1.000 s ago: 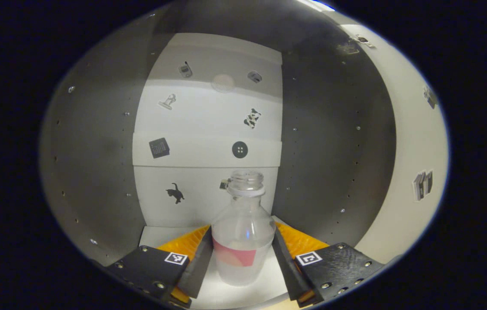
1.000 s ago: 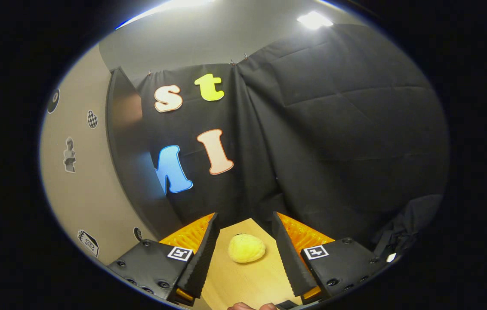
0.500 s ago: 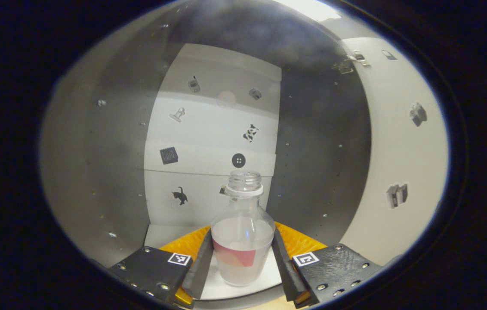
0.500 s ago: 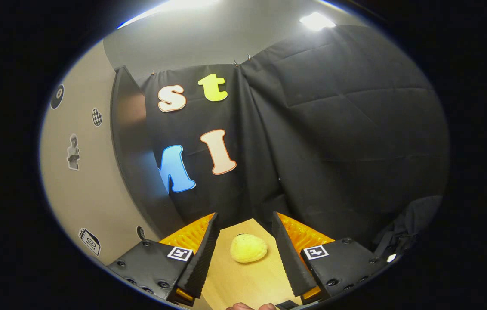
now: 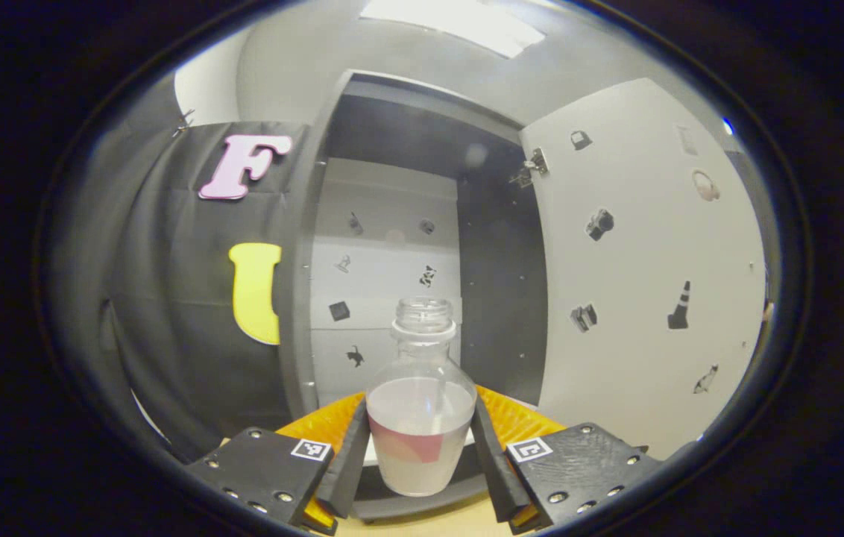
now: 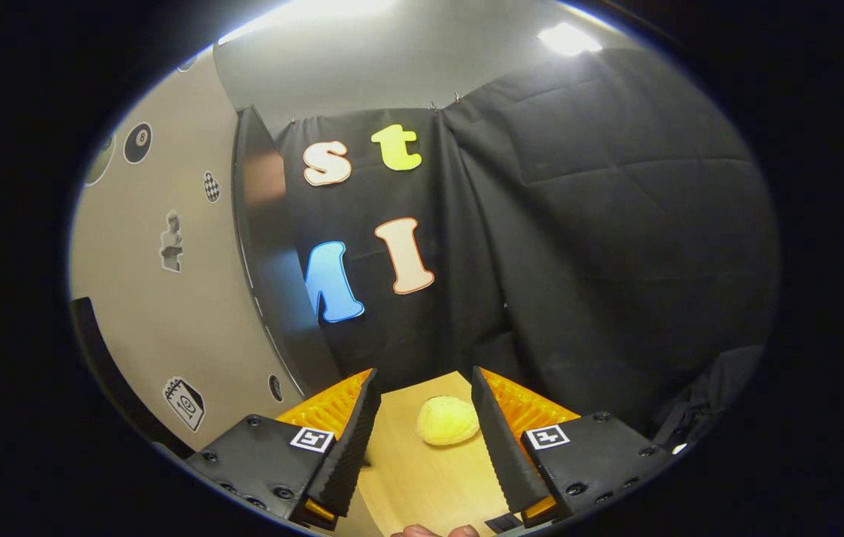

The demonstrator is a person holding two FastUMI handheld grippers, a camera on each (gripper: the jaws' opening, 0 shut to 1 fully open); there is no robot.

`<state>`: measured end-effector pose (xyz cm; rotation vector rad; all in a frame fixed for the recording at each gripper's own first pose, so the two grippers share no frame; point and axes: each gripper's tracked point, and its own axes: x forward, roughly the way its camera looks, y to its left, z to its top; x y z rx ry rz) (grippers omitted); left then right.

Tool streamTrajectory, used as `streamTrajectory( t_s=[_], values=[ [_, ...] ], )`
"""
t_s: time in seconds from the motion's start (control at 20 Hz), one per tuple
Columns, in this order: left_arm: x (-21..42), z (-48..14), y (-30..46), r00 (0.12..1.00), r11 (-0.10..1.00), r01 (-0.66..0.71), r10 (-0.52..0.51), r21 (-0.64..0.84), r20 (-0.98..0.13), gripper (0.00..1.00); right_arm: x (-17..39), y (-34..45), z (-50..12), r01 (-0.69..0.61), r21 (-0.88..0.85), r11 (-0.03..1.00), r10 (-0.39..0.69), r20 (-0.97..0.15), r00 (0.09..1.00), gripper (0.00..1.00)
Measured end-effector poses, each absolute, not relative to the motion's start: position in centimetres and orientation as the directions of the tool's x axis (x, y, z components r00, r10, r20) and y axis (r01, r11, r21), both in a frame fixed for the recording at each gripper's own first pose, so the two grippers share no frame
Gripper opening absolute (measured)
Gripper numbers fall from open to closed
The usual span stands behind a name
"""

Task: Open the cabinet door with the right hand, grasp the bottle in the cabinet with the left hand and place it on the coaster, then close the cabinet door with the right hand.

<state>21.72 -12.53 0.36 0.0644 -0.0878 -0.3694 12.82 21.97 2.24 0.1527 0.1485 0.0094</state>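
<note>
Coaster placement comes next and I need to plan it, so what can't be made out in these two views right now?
- Left gripper view: the bottle, held by the left gripper, has its base at the bottom edge; what lies beneath is cut off.
- Left gripper view: stickers on the cabinet door are too small to identify surely.
- Right gripper view: the table is mostly hidden behind the right gripper.

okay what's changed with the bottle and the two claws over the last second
The left claw, still shut on the bottle, has drawn back out of the cabinet; its whole frame and open door now show. The right claw stays open and empty above the table.
</note>
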Motion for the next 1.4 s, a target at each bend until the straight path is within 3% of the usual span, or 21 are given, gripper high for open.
streamTrajectory(
  t_s=[0.1,0.15,0.2,0.35,0.4,0.45,0.65,0.9,1.4],
  values=[
    [19.0,-1.8,-10.2,0.944,0.943,0.324,-0.328,0.075,0.046,0.68,12.6,22.3,2.3,-0.003,0.163,0.987,0.027,-0.143,0.989,0.78],
    [18.0,-3.1,-9.2,0.949,0.948,0.31,-0.313,0.074,0.028,0.68,12.5,22.3,2.3,-0.003,0.162,0.987,0.026,-0.142,0.99,0.71],
    [16.9,-4.5,-8.3,0.954,0.952,0.297,-0.298,0.072,0.013,0.7,12.4,22.3,2.2,-0.003,0.158,0.988,0.025,-0.141,0.99,0.79],
    [14.0,-9.3,-6.0,0.969,0.969,0.247,-0.246,0.027,-0.037,0.7,12.0,22.2,1.9,-0.005,0.143,0.99,0.028,-0.157,0.987,0.79],
    [13.2,-10.9,-5.5,0.973,0.974,0.227,-0.227,0.007,-0.048,0.68,11.8,22.3,1.7,-0.006,0.144,0.99,0.029,-0.159,0.987,0.71],
    [12.2,-12.4,-4.8,0.978,0.979,0.204,-0.204,-0.003,-0.048,0.68,11.7,22.3,1.7,-0.006,0.144,0.99,0.029,-0.157,0.987,0.79],
    [9.2,-19.8,-3.6,0.988,0.991,0.136,-0.134,0.01,-0.077,0.68,11.1,22.0,1.1,0.014,0.132,0.991,0.009,-0.178,0.984,0.78],
    [7.5,-28.1,-3.7,0.986,0.993,0.119,-0.117,0.016,-0.122,0.68,10.9,22.1,0.9,0.008,0.125,0.992,0.015,-0.182,0.983,0.78],
    [7.9,-35.1,-4.1,0.977,0.99,0.142,-0.137,0.016,-0.163,0.71,10.5,21.3,0.2,0.078,0.115,0.99,-0.053,-0.206,0.977,0.78]
  ],
)
